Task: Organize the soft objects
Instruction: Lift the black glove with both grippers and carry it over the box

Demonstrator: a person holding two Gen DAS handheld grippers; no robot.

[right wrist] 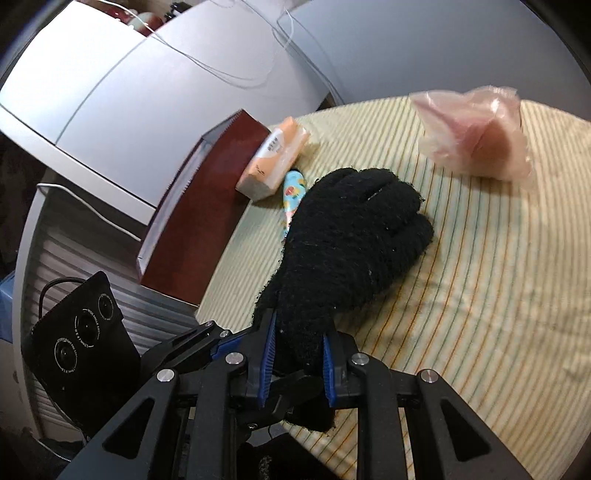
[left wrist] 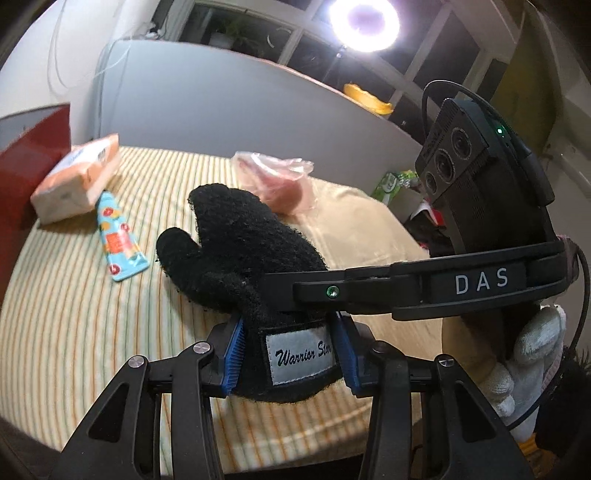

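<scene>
A black knitted glove [left wrist: 236, 251] lies on the striped cloth [left wrist: 74, 302], its cuff with a white "Warrior Star" label toward me. My left gripper [left wrist: 290, 354] is shut on that cuff. In the right wrist view the same glove [right wrist: 347, 240] stretches away over the cloth [right wrist: 498, 295]. My right gripper [right wrist: 297, 360] is shut on its cuff edge too. The right gripper's body with its camera block [left wrist: 480, 206] crosses the left wrist view at the right, and a white-gloved hand [left wrist: 532, 354] holds it.
An orange tissue pack [left wrist: 74, 181] leans on a dark red box [left wrist: 26, 162] at the far left, with a blue patterned tube [left wrist: 118, 240] beside it. A pink plastic bag [left wrist: 277, 181] with something inside lies at the far side. A ring light [left wrist: 364, 22] shines above.
</scene>
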